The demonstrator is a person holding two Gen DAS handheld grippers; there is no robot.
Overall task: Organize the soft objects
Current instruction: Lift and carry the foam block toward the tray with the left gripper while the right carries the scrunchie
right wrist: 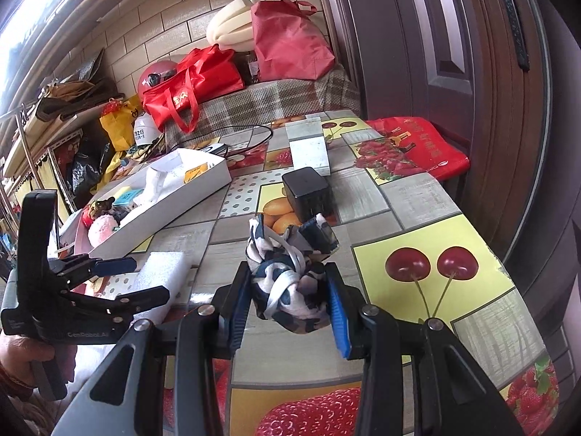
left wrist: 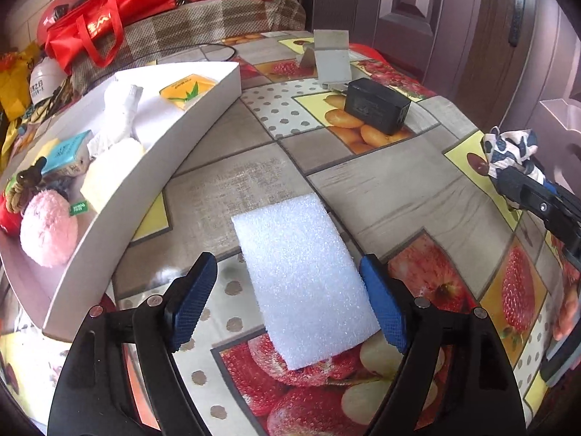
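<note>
From your left wrist camera, your left gripper [left wrist: 290,301] stands wide open over the table [left wrist: 236,181], its two blue pads [left wrist: 192,301] either side of the near end of one white foam block [left wrist: 301,283]. The right pad sits at the block's edge, the left pad stays clear; I cannot tell whether the right one touches. The block lies flat on the fruit-print cloth, just beside the white tray [left wrist: 174,145]. In the tray you can count one pink plush ball [left wrist: 47,229], one white cloth bundle [left wrist: 120,116], one yellow sponge [left wrist: 109,170] and two small packets. Behind stand one black box [left wrist: 377,105] and one grey stand [left wrist: 332,58]. At the right edge your right gripper [left wrist: 523,178] shows only partly, with a black-and-white cloth [left wrist: 508,149] at its tip.

From your right wrist camera, that gripper [right wrist: 287,312] is clamped on the one knotted black-and-white cloth [right wrist: 290,283], both pads pressing its sides, above the table. This view alone shows your hand [right wrist: 21,359] on the left gripper's [right wrist: 145,279] handle, and the foam block [right wrist: 159,272] from the side between its spread fingers.
</note>
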